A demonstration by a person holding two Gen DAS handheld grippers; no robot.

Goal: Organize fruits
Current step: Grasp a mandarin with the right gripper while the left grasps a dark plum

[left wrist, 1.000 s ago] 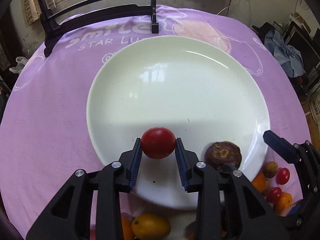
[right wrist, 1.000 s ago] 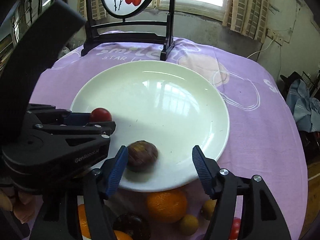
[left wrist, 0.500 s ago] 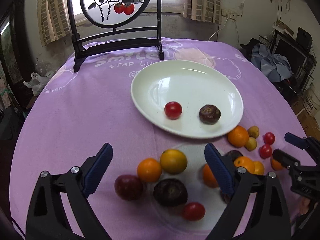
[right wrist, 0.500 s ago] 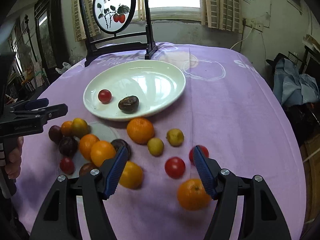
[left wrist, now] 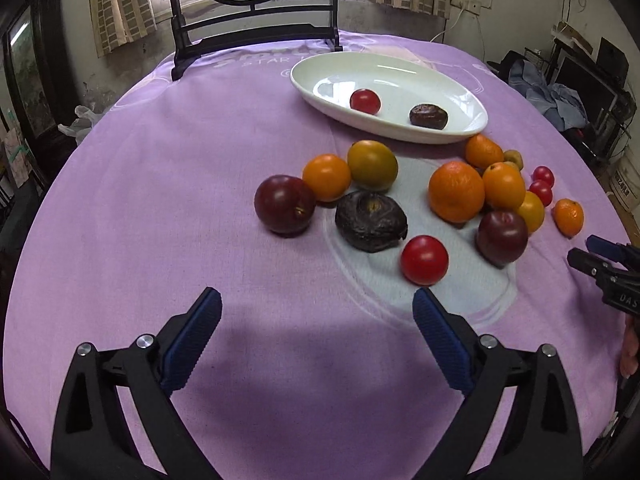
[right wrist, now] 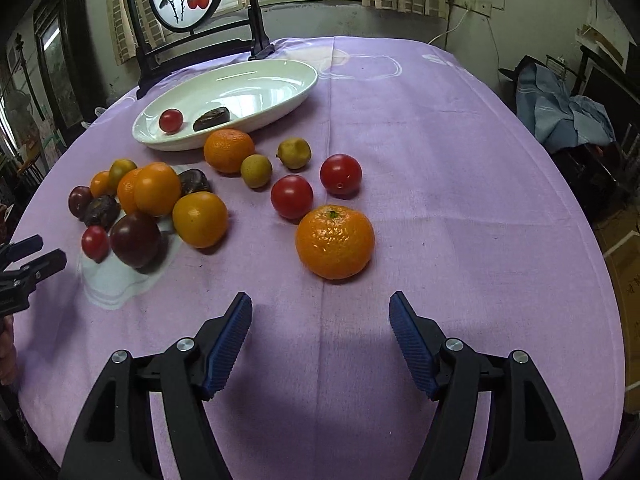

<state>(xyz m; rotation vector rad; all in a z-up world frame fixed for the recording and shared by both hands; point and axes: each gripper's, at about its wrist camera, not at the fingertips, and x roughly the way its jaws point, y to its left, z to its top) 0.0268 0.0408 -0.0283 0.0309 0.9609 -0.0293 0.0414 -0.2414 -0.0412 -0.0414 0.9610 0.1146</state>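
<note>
Both grippers empty, plate [left wrist: 468, 118] holds 2 fruits.

Both grippers hang low over the purple tablecloth [left wrist: 160, 184], fingers pointing across it toward the far side. The left gripper [left wrist: 316, 340] has its jaws spread wide, blue ribbed pads [left wrist: 192, 338] facing each other with nothing but cloth between them. The right gripper [right wrist: 320, 340] is the same story: jaws apart, empty, blue pads [right wrist: 412, 344] angled inward above the cloth. Each one's black tip just pokes in at the edge of the other's view, so they sit side by side, well apart.
</note>
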